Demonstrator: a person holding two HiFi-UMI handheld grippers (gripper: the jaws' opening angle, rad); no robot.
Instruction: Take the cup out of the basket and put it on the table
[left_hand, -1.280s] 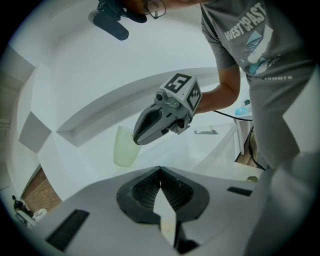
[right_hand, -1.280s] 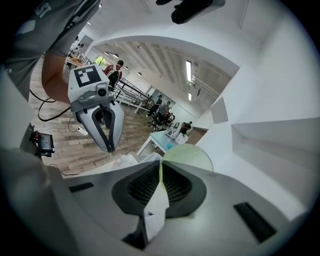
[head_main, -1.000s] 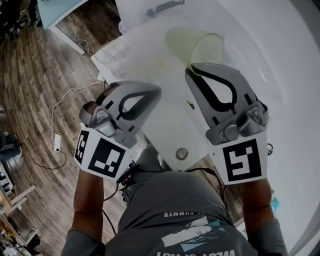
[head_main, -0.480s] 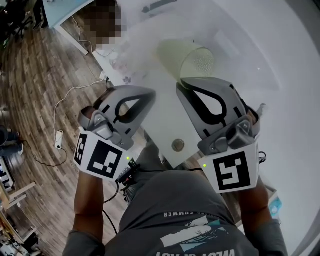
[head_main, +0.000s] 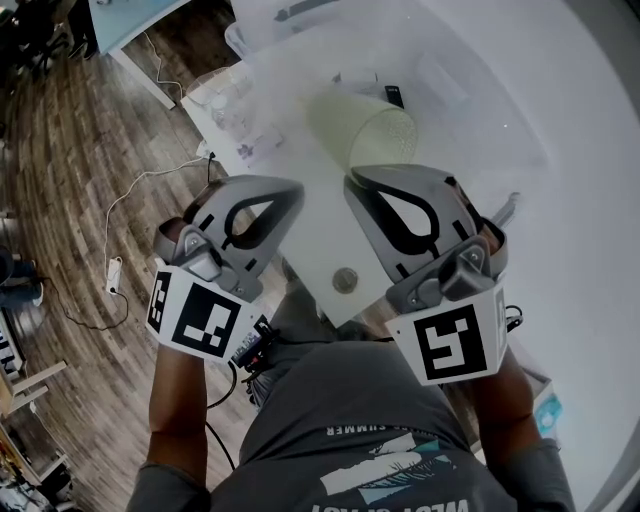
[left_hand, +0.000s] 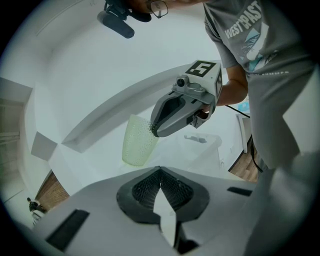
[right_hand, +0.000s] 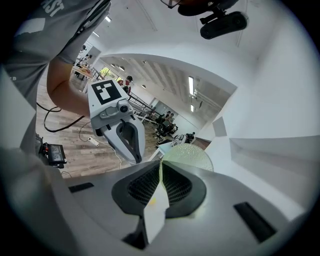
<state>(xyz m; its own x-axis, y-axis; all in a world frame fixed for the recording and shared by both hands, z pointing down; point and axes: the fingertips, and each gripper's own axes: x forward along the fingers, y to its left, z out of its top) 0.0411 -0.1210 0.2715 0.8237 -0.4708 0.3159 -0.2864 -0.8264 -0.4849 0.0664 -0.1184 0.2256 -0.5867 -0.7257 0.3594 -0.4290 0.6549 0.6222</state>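
A round metal disc (head_main: 345, 280) shows near the middle. Far left of it, on the wood floor (head_main: 70, 200), lies a white power strip (head_main: 111, 272), its white cable (head_main: 150, 185) curling upward. Well above the disc sits a small black object (head_main: 395, 96); up-left, clear plastic containers (head_main: 225, 95).

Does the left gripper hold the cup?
No, the left gripper has its jaws shut on nothing, while the right gripper grips the cup by its rim.

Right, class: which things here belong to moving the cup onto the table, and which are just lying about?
Job in hand: cup, gripped at its rim by the right gripper; table.
Lying about: round disc at the table's edge; small dark object beyond the cup; power strip on the floor.
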